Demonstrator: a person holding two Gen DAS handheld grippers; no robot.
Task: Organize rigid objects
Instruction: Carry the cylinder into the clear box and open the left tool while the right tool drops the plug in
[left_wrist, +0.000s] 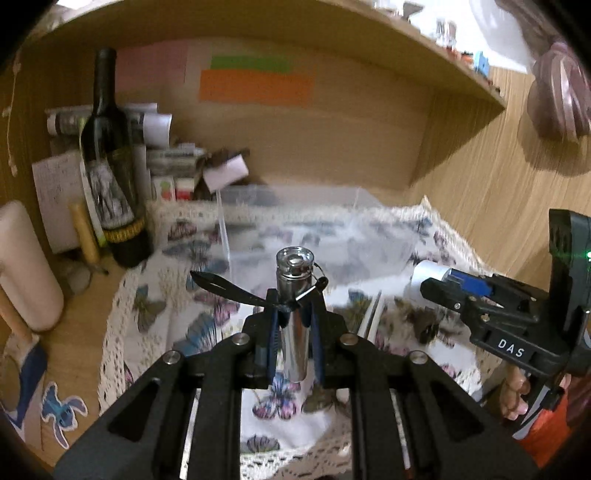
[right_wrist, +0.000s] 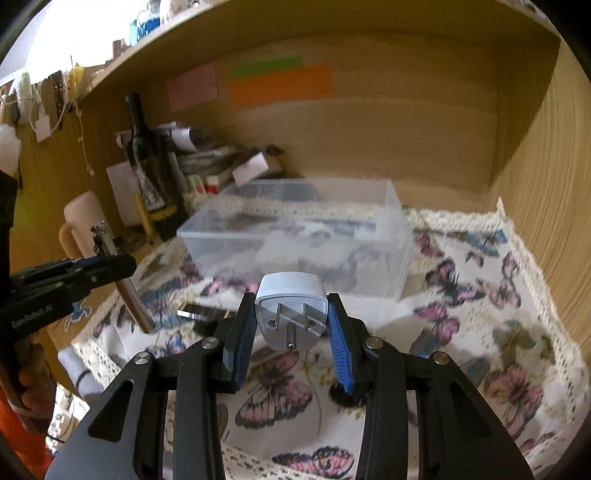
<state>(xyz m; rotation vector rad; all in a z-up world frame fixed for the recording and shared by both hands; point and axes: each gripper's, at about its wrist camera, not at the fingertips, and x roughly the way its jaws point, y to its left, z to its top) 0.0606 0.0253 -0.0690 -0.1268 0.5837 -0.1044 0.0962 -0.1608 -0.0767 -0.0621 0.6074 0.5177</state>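
My left gripper is shut on a shiny metal cylinder with a key ring, held above the butterfly cloth; it also shows in the right wrist view. My right gripper is shut on a white plug adapter, prongs facing the camera; the adapter shows in the left wrist view. A clear plastic box stands on the cloth just beyond both grippers, also in the left wrist view.
A dark wine bottle stands at the back left beside stacked papers and boxes. A cream mug sits left. A dark flat object lies on the cloth. Wooden walls and a shelf enclose the space.
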